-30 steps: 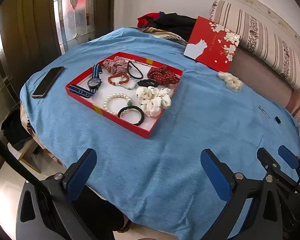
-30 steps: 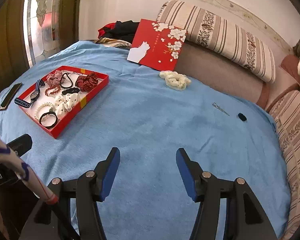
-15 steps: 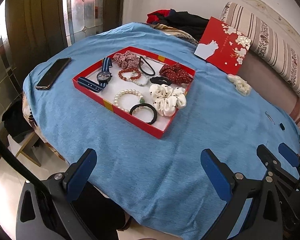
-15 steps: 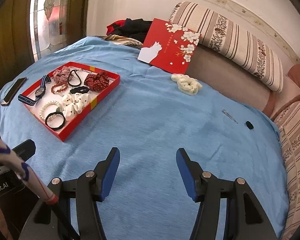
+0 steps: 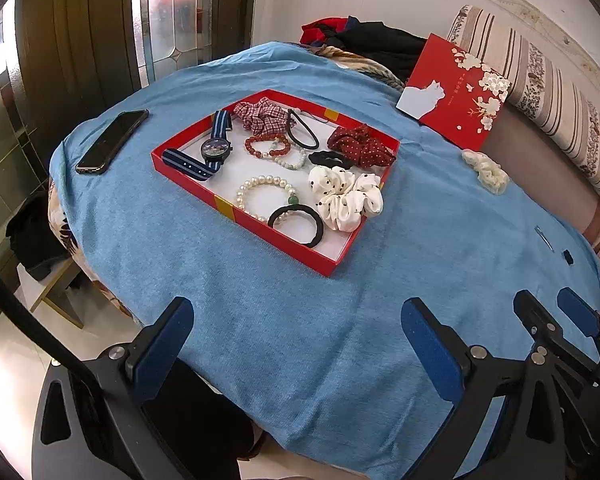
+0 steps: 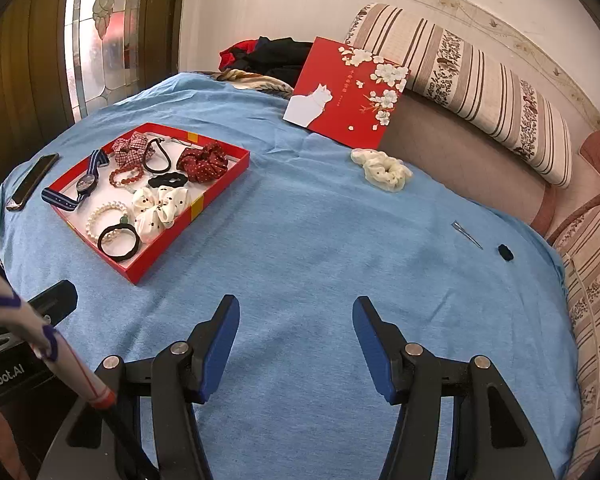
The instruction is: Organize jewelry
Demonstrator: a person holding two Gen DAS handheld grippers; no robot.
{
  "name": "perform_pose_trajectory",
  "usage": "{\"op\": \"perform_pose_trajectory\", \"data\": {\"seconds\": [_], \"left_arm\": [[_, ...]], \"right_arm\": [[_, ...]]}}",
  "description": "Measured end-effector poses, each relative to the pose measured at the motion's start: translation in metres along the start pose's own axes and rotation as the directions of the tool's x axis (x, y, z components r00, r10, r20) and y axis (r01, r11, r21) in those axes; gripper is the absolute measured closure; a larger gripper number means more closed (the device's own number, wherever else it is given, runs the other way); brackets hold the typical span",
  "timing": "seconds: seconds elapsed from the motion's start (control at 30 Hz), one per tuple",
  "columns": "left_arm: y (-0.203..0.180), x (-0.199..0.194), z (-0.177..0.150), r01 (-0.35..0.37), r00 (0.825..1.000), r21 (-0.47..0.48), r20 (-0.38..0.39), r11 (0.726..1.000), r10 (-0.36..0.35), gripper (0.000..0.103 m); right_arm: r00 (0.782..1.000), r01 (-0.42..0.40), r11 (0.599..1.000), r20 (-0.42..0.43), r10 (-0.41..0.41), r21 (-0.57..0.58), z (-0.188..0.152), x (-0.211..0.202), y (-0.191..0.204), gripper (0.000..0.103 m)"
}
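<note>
Both the left gripper [image 5: 296, 344] and the right gripper [image 6: 296, 346] are held spread and empty above the blue cloth [image 6: 320, 240]. Most jewelry is gathered in the red tray [image 5: 268, 228]; a cream scrunchie [image 6: 382, 170], hair clip [image 6: 466, 234] and small black piece [image 6: 505, 252] lie well apart. The thin clip may be missed against the cloth.

Reds and whites on a blue cloth

Red tray [image 5: 188, 168] with a white floor holds a navy-striped watch [image 5: 216, 148], a white pearl bracelet [image 5: 260, 192], a black-dotted white scrunchie [image 5: 346, 196] and a white-dotted dark red scrunchie [image 5: 360, 146]; the blue tablecloth [image 5: 300, 320] lies underneath.
</note>
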State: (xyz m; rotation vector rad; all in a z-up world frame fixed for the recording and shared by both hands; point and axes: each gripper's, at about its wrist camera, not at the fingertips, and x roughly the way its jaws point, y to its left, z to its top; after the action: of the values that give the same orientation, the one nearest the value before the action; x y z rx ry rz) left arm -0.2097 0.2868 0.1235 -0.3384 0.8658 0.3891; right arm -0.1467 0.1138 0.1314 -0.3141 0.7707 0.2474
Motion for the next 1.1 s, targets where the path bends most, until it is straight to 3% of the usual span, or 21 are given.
{"op": "perform_pose_trajectory", "data": {"seconds": [1.1], "left_arm": [[0.0026, 0.0031, -0.0021, -0.016, 1.000, -0.011, -0.007, 1.000, 0.016, 0.000]], "right_arm": [[1.000, -0.015, 1.000, -0.002, 0.015, -0.008, 0.0021, 0.0032, 0.0095, 0.039]]}}
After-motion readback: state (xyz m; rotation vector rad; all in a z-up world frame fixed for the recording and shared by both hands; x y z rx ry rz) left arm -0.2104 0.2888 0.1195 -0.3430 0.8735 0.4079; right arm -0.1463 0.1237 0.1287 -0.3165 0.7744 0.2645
